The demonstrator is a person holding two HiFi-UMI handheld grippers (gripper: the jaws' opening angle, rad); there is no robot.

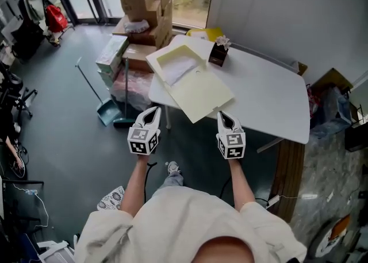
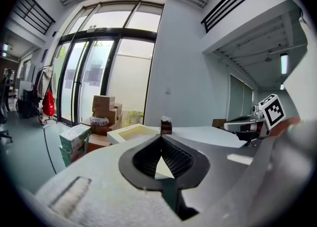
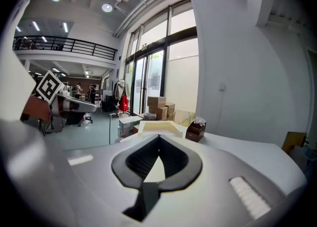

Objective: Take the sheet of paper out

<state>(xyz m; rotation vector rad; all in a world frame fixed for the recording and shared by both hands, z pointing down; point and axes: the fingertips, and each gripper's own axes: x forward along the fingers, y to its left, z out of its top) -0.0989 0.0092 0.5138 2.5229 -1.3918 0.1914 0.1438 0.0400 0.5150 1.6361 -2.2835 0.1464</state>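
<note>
Two tools hover side by side short of the worktop's [image 1: 270, 95] near edge, the left tool [image 1: 155, 109] and the right tool [image 1: 221, 114], each with its jaws together and nothing between them. At 12 o'clock from them lies an open pale yellow folder [image 1: 201, 92], its near corner overhanging the edge. The sheet of paper [image 1: 179, 68] rests in the folder's 11 o'clock half, with a brown box [image 1: 218, 54] at its 2 o'clock.
</note>
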